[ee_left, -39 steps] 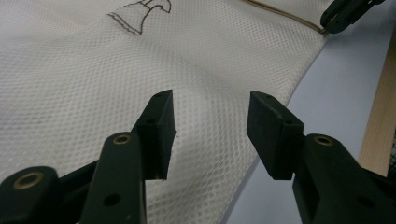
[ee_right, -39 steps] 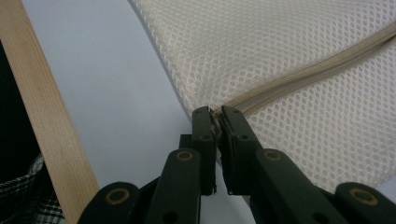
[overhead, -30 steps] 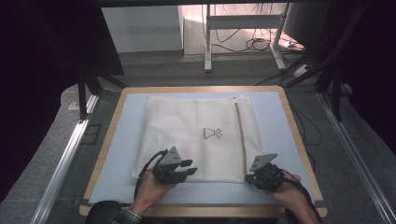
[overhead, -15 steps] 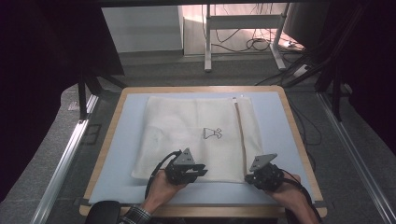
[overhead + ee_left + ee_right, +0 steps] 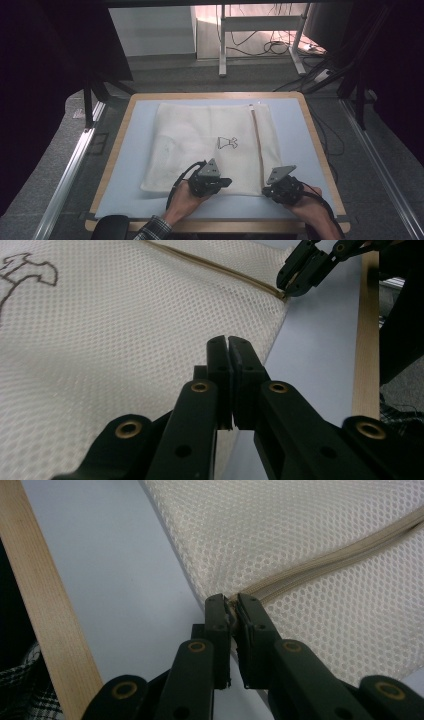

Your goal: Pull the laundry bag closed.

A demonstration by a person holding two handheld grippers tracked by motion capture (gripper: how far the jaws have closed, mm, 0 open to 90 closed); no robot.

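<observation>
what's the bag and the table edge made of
Bag: looks like cream synthetic mesh, matte; the gripper views show a fine honeycomb weave, with a beige zipper sewn in. Table edge: pale wood or wood-look trim, faint grain visible; the blue top seems a smooth laminate or mat.

1. The left hand-held gripper (image 5: pixel 223 182) slid along the near edge of the mesh bag (image 5: pixel 200 140), toward the right hand-held gripper (image 5: pixel 267 189).
2. Its jaws had just been closing and met, seemingly pinching the bag's edge.
</observation>
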